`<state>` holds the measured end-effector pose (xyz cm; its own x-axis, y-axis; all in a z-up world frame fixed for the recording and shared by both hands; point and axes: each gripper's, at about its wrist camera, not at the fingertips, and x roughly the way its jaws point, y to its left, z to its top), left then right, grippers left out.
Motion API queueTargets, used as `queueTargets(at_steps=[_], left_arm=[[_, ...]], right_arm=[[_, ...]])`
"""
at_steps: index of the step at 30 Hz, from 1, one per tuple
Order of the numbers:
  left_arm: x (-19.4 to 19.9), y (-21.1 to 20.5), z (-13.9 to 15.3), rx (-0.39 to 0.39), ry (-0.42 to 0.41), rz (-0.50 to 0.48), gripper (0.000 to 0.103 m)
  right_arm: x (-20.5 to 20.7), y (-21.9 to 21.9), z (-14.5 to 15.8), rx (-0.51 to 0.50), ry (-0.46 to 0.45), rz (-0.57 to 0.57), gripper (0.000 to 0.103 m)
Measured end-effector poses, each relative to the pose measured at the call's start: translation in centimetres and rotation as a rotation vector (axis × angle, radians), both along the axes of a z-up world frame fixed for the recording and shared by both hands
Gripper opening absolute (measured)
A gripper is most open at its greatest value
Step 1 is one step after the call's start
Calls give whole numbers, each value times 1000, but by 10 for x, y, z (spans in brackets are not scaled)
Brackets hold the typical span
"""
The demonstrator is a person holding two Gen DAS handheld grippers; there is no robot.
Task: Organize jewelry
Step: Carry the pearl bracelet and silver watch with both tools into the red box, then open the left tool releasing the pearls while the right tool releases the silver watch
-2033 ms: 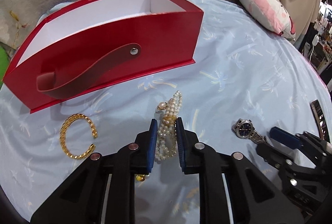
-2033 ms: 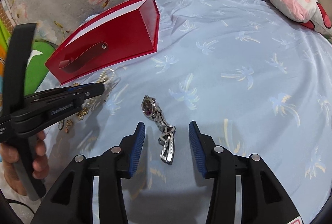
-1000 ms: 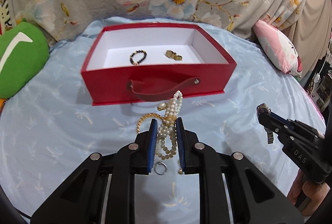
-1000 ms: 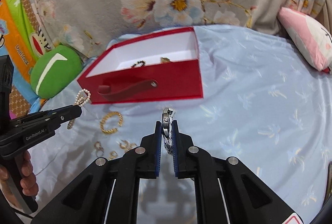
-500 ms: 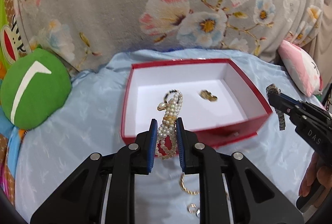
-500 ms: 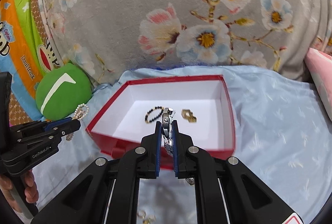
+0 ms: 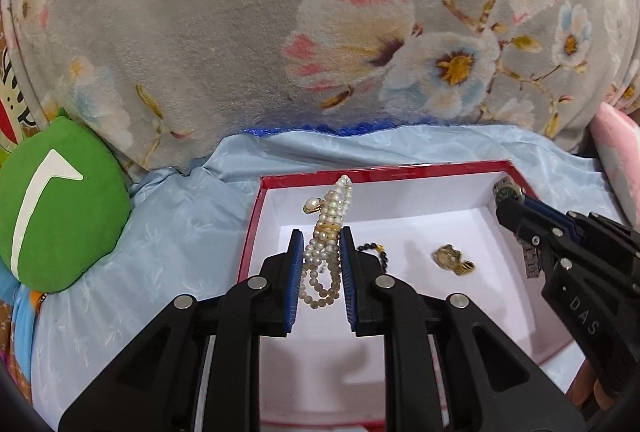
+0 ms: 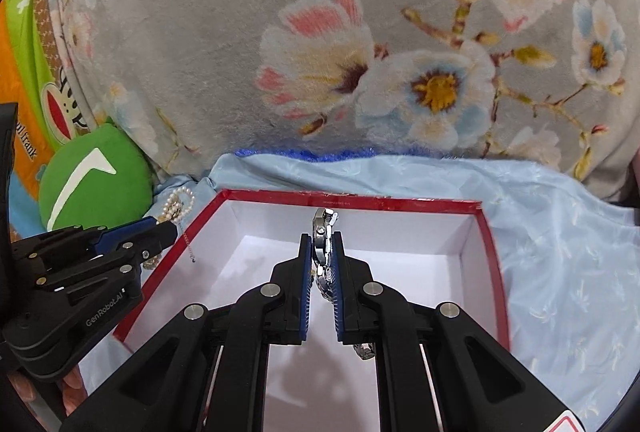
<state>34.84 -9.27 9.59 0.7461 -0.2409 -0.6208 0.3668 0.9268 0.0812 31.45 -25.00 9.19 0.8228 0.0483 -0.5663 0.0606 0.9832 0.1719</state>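
- Pale blue bedsheet [image 7: 188,232] carries the red box [image 7: 384,169].
- Left gripper [image 7: 320,260] pinches the pearl bracelet [image 7: 326,252] above the box.
- Right gripper [image 8: 320,264] pinches the watch [image 8: 322,232] above the box.

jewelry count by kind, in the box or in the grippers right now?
Pearl bracelet, in the left hand-held gripper: 1
Watch, in the right hand-held gripper: 1
Black bead bracelet, in the red box: 1
Gold piece, in the box: 1
Total: 4
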Motion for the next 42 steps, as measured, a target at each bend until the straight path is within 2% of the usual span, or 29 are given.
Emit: queueTargets(at_steps=[6, 14, 19, 22, 26, 27, 29, 30, 32, 34, 35, 42], left_arm=[[30, -10, -26, 28, 42, 35, 18], [45, -15, -49, 36, 74, 65, 18], [46, -15, -49, 32, 68, 67, 20], [47, -16, -51, 37, 87, 63, 29], [46, -13, -50, 15, 85, 72, 57], [45, -13, -52, 12, 85, 73, 59], [45, -15, -58, 22, 105, 63, 61], [43, -17, -62, 47, 86, 75, 62], [33, -28, -61, 134, -12, 86, 64], [26, -41, -65, 236, -62, 67, 64], [24, -45, -66, 260, -78, 61, 64], [33, -33, -61, 183, -29, 91, 64]], right_arm=[[31, -3, -30, 52, 74, 12, 9], [40, -11, -36, 101, 92, 4, 9], [41, -13, -38, 103, 95, -2, 9], [41, -13, -39, 102, 100, -2, 9], [42, -12, -40, 93, 97, -3, 9], [42, -12, -40, 85, 94, -3, 9], [41, -11, -39, 72, 90, -7, 9], [42, -11, -39, 73, 91, -5, 9], [42, -12, -40, 71, 90, -7, 9], [41, -13, -40, 76, 90, -7, 9], [42, -13, -40, 77, 91, -4, 9], [40, -15, -39, 77, 77, -13, 9]])
